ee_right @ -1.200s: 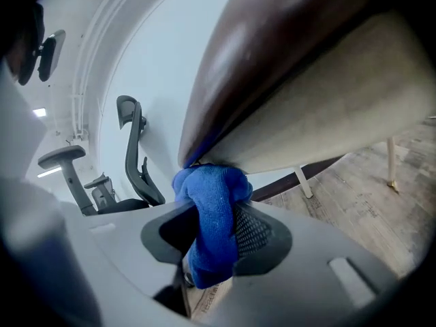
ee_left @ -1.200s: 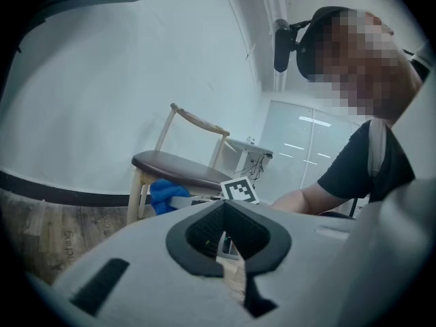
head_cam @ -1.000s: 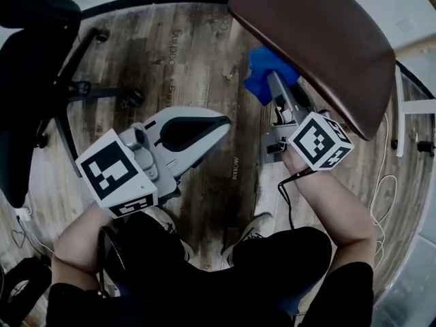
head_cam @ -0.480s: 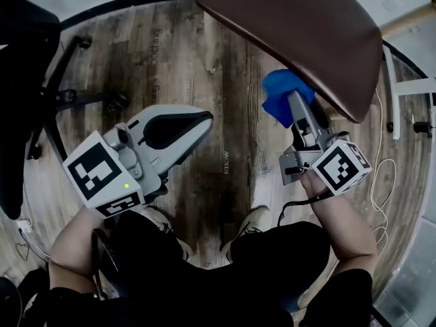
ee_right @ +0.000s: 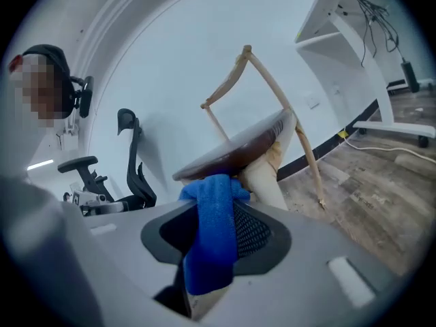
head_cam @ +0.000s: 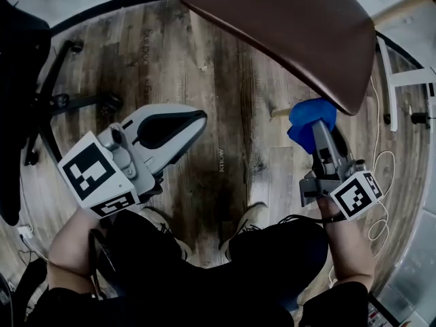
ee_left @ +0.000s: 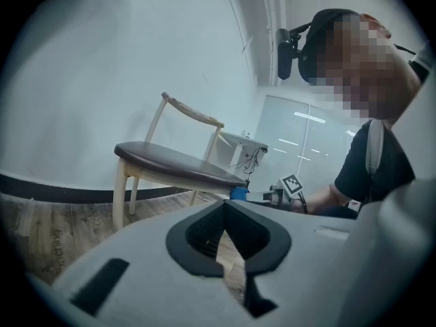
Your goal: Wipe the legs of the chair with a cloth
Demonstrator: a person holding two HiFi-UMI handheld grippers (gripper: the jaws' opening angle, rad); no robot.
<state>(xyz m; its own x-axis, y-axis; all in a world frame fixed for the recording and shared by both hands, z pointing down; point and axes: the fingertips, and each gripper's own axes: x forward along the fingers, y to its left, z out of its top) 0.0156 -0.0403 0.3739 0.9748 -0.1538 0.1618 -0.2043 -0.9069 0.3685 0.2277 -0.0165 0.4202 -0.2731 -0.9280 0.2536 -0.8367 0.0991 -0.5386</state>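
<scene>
**Head view:** The right gripper (head_cam: pixel 312 127) is clenched on a blue cloth (head_cam: pixel 310 116), bunched at its tip just under the edge of the chair (head_cam: pixel 286 33) seat. A pale leg (head_cam: pixel 278 112) shows as a short stub right beside the cloth. The left gripper (head_cam: pixel 194 120) hangs over the floor (head_cam: pixel 225 80), well apart from the chair.

**Left gripper view:** Its jaws meet at the tips with nothing between them. The chair stands far ahead.

**Right gripper view:** The cloth (ee_right: pixel 214 237) is pinched between the 2 jaws and its top bulges forward. The leg (ee_right: pixel 262 179) lies just ahead and slightly right, touching the cloth or nearly so. Its long axis runs from the seat (ee_right: pixel 238 148) down toward the floor. So the wipe likely travels along that line, and the right gripper is the nearer 1.
</scene>
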